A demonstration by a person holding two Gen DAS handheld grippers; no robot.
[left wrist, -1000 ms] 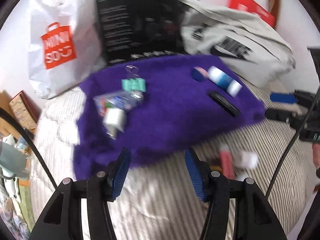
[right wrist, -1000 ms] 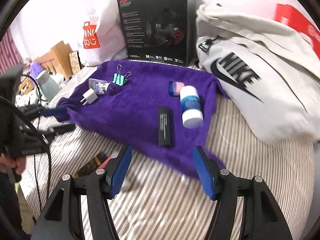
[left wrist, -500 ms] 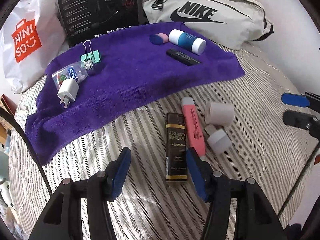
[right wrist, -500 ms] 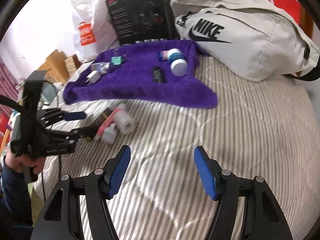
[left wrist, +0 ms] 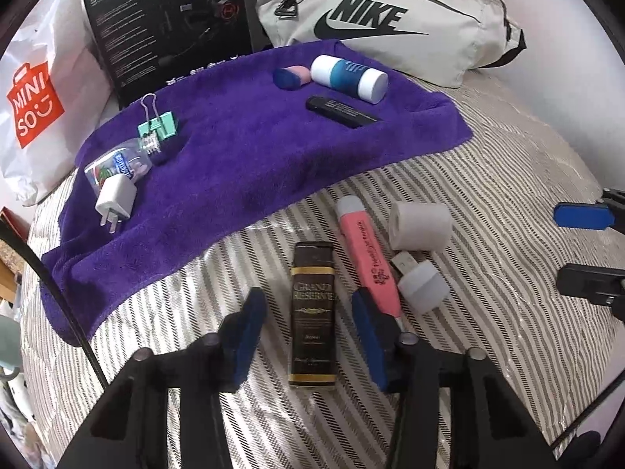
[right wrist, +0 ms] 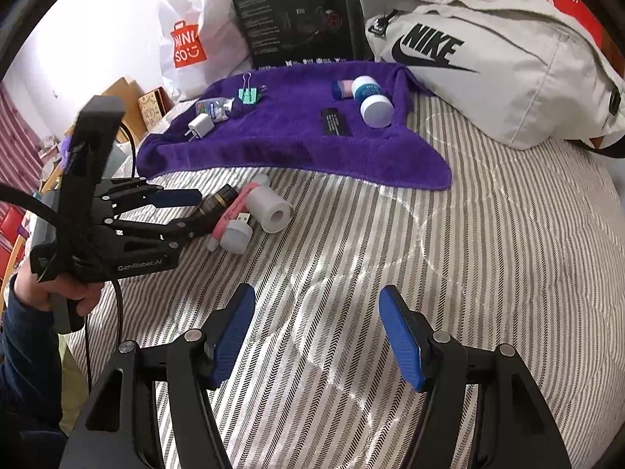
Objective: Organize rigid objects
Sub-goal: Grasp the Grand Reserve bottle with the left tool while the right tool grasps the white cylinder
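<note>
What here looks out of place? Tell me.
Four items lie off the towel, on the striped bedding: a dark box, a pink highlighter, a white roll and a USB plug. The rest sit on the towel. The towel's near edge is rumpled. Nothing looks spilled or broken.

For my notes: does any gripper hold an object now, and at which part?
Nothing is held. The left gripper is open around the dark box; the right gripper is open.
</note>
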